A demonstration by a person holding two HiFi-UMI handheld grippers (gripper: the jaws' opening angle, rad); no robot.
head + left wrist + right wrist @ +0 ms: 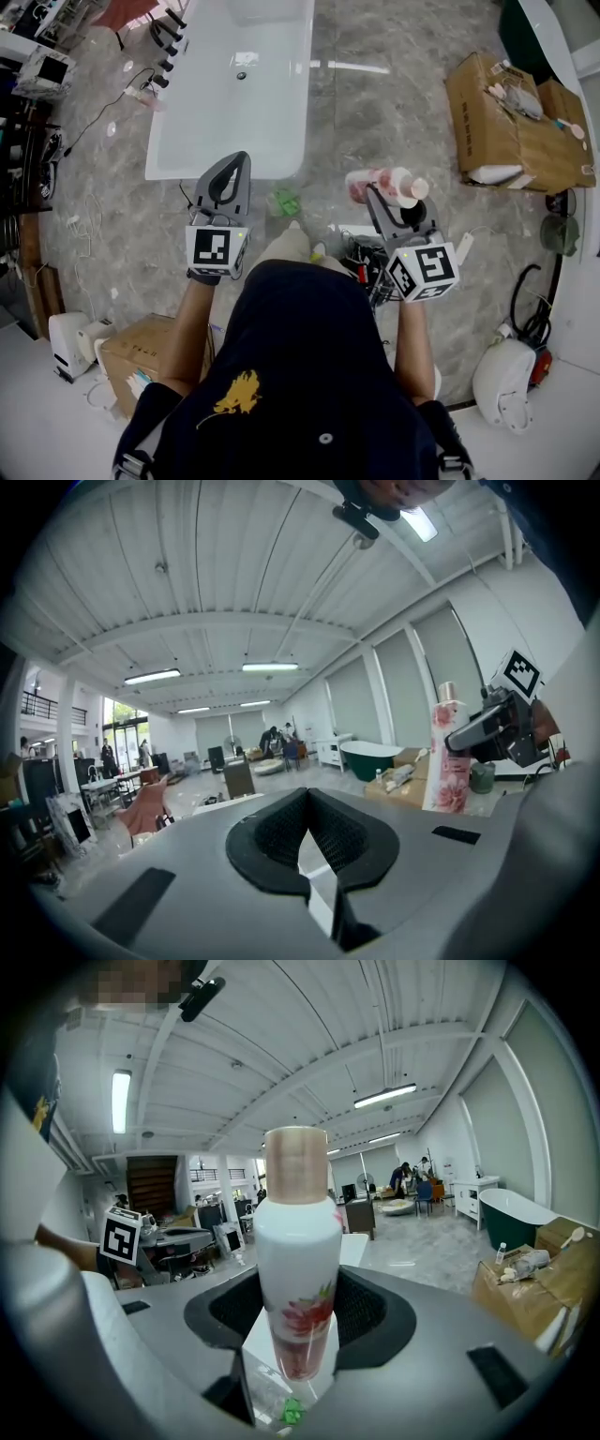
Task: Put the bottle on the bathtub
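Note:
A white bottle [384,186] with a red flower print and a beige cap is clamped between the jaws of my right gripper [386,201]. It hangs above the grey floor, right of the white bathtub [211,122]. In the right gripper view the bottle [298,1241] stands upright, with the right gripper [300,1283] shut on its lower half. My left gripper [238,159] is shut and empty, its tip over the tub's near end. The left gripper view shows its jaws [307,797] closed together, and the bottle [448,752] off to the right.
Cardboard boxes [516,122] with small items lie at the right, and another box [150,356] at the lower left. Cables [361,251] and a green scrap [284,202] lie on the floor by my feet. A white appliance [506,380] sits at the lower right.

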